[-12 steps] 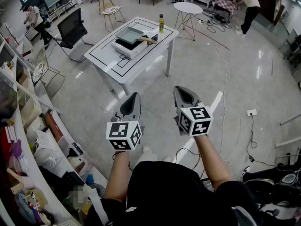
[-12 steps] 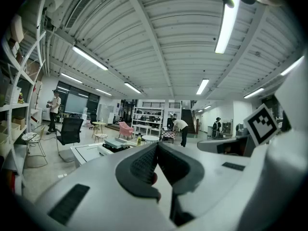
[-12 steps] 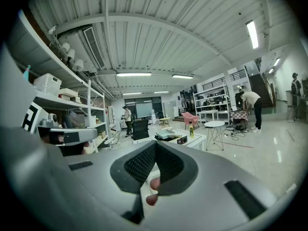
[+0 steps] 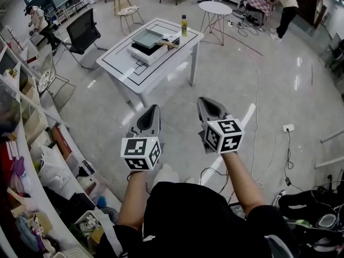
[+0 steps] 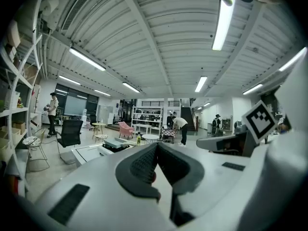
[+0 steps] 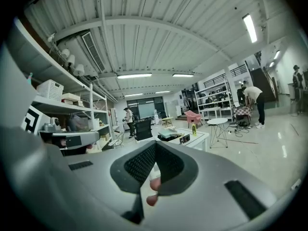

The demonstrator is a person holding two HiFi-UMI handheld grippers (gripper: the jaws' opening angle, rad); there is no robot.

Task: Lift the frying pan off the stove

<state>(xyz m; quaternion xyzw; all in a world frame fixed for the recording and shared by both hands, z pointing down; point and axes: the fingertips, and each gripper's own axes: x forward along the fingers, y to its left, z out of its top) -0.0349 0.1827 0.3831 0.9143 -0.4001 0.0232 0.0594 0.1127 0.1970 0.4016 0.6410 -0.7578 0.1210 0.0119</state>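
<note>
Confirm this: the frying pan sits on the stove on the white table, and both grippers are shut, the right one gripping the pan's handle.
The right gripper grips nothing: the head view shows it shut and empty over the floor, far short of the white table. The rest holds: the frying pan sits on the stove, and the left gripper is shut too.

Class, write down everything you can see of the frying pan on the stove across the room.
The frying pan is square, shallow and grey-green, seemingly metal, with a light wooden-looking handle pointing right in the head view. It sits flat on the stove, which stands on the white table, far from the person. It looks empty, though it is small in the picture. Only the stove touches it.
</note>
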